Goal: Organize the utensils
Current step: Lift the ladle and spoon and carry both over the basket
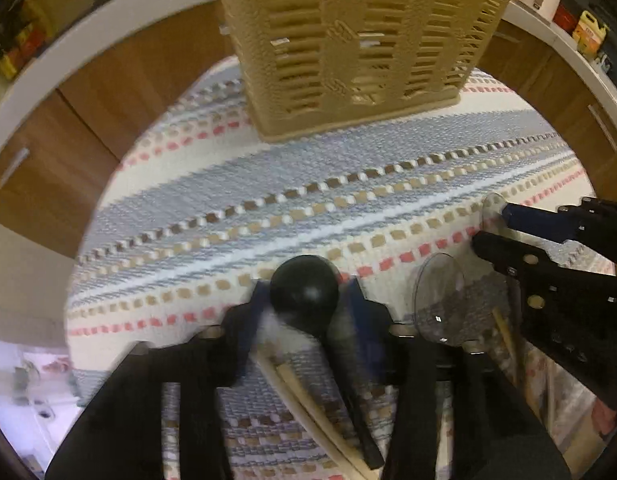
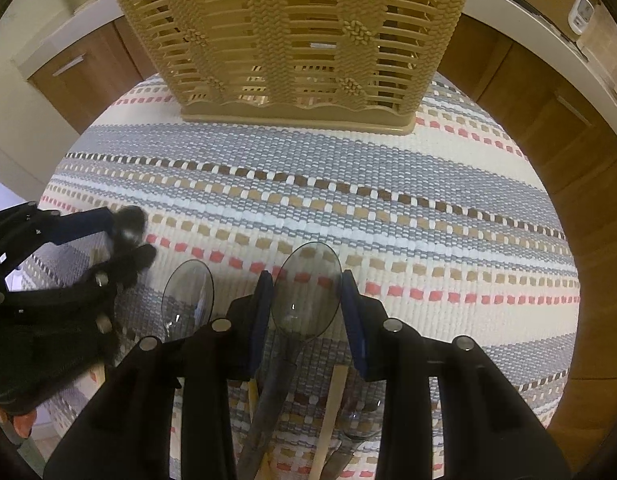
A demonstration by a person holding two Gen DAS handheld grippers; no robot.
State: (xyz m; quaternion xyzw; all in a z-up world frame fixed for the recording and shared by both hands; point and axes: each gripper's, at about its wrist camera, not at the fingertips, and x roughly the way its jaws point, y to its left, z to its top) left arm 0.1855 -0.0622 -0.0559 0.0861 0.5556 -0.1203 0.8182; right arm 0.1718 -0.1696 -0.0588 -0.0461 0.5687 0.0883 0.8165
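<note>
A beige slatted basket (image 1: pixel 356 40) stands at the far side of the striped mat; it also shows in the right wrist view (image 2: pixel 292 36). My left gripper (image 1: pixel 304 300) is shut on a black spoon (image 1: pixel 304 288), bowl forward, held above the mat. It appears at the left of the right wrist view (image 2: pixel 128 236). My right gripper (image 2: pixel 306 304) is shut on a clear plastic spoon (image 2: pixel 306 292). It appears at the right of the left wrist view (image 1: pixel 492 224). A second clear spoon (image 2: pixel 188 292) lies on the mat between the grippers, also in the left wrist view (image 1: pixel 440 292).
Wooden chopsticks (image 1: pixel 308 404) and other utensils (image 2: pixel 332 412) lie on the striped mat (image 2: pixel 388 208) beneath the grippers. Brown cabinets (image 1: pixel 108 80) and a white countertop (image 2: pixel 548 32) curve behind the basket.
</note>
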